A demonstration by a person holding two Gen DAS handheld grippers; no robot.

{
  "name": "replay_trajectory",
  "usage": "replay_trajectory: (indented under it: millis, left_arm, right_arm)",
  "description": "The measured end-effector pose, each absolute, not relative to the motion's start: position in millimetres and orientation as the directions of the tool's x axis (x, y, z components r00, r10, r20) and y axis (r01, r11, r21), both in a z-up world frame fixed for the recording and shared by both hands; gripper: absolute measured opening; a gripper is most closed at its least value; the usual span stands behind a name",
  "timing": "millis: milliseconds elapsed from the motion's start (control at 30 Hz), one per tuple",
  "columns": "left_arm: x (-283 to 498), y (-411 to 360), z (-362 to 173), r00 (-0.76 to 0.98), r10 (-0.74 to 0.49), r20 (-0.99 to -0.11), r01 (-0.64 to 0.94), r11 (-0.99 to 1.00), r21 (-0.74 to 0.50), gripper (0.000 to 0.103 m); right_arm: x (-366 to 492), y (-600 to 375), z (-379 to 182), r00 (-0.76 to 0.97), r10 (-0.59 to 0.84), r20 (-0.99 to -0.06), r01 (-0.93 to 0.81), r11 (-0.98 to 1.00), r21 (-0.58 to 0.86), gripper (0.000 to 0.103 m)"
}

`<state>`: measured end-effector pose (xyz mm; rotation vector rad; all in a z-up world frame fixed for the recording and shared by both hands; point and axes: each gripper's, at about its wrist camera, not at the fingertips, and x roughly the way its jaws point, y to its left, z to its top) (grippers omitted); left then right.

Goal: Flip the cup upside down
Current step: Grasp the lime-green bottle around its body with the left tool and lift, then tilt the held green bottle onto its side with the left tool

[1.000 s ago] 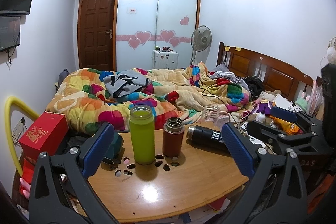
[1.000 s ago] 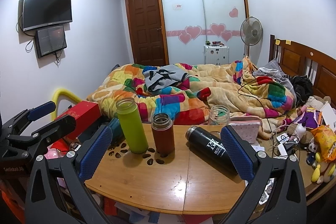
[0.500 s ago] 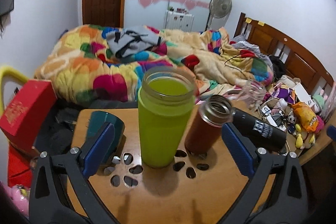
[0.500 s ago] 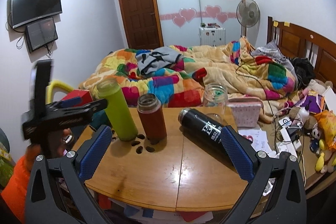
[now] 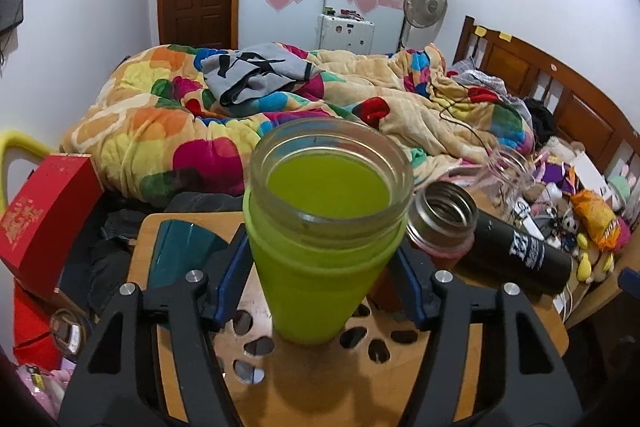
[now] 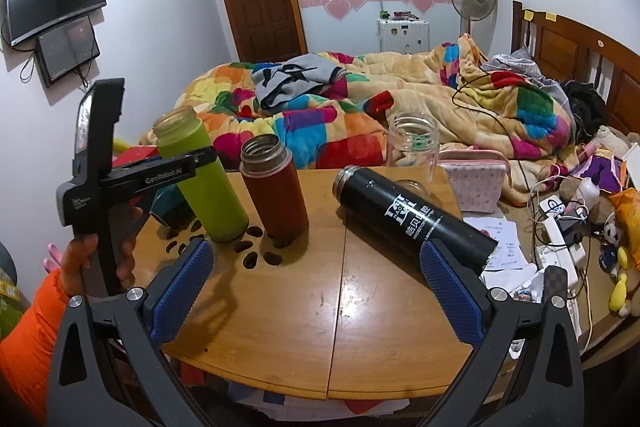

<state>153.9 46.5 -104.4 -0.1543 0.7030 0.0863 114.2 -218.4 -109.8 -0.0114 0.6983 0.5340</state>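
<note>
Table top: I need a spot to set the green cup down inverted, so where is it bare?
The wooden table is bare along its near edge, before the black flask and red flask. The far side is crowded: green cup, flasks, glass jar.

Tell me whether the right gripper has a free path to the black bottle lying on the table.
Probably yes. The right gripper is open, and the black bottle lies on its side just ahead of the right finger, nothing between. The red flask stands off to the left.

Left tool [image 5: 316,277] closed around something, right tool [image 6: 316,279] spread wide, hovering
</note>
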Motion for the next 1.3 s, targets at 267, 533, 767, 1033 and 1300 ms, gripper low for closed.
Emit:
replay_trajectory:
  millis: [267, 533, 767, 1033, 1300]
  left_arm:
    - [105.5, 31.5, -96.8, 0.737, -0.079, -0.671, -0.043, 0.986, -0.164, 0.063]
    - [64.0, 8.1, -93.0, 0.687, -0.259, -0.680, 0.081, 0.956, -0.282, 0.063]
    - [60.8, 10.1, -92.2, 0.679, -0.310, -0.666, 0.094, 0.936, -0.340, 0.063]
    - [65.8, 28.8, -98.1, 0.683, -0.349, -0.642, 0.065, 0.904, -0.423, 0.063]
    - [71.5, 35.0, -102.0, 0.705, -0.342, -0.621, 0.047, 0.896, -0.441, 0.063]
  right_arm:
    - [100.8, -206.4, -122.4, 0.609, 0.500, -0.616, -0.543, 0.829, 0.135, 0.103]
    - [71.3, -186.7, -145.4, 0.546, 0.554, -0.629, -0.668, 0.741, 0.073, 0.103]
    - [74.6, -153.9, -174.2, 0.439, 0.581, -0.685, -0.769, 0.637, 0.047, 0.103]
    - [92.7, -122.0, -196.1, 0.343, 0.635, -0.692, -0.816, 0.567, 0.116, 0.076]
    - [92.0, -115.6, -197.5, 0.361, 0.647, -0.672, -0.820, 0.563, 0.102, 0.067]
